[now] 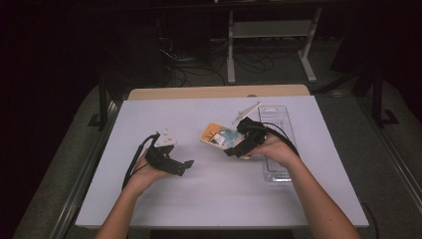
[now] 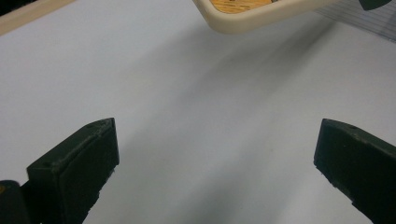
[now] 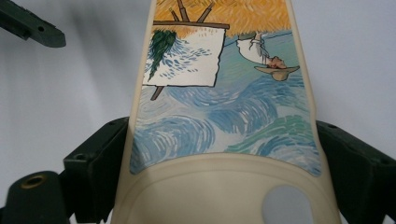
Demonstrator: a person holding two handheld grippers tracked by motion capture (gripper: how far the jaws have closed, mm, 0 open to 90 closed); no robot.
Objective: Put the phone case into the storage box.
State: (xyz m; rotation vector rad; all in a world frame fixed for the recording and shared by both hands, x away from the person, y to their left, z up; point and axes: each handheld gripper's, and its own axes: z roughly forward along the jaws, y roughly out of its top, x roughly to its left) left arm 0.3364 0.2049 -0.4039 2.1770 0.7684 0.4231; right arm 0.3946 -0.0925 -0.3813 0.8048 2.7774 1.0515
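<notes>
A cream phone case [image 1: 217, 134] printed with a painting of swirling blue, an easel and an orange field is held just above the white table [image 1: 219, 199]. My right gripper [image 1: 233, 148] is shut on it; in the right gripper view both jaws press the case [image 3: 219, 107] at its sides near the camera cutout. My left gripper [image 1: 185, 167] hovers to the left of the case with its jaws pointing toward it, open [image 2: 217, 140] and with nothing between them. The case's corner [image 2: 243, 18] shows ahead of the left gripper.
A clear plastic tray [image 1: 276, 119] lies on the table's right side, under and behind the right hand; its edge [image 2: 369, 23] appears beyond the case. A wooden strip [image 1: 219, 92] borders the table's far edge. A jaw of the left gripper [image 3: 32, 25] reaches in at the upper left.
</notes>
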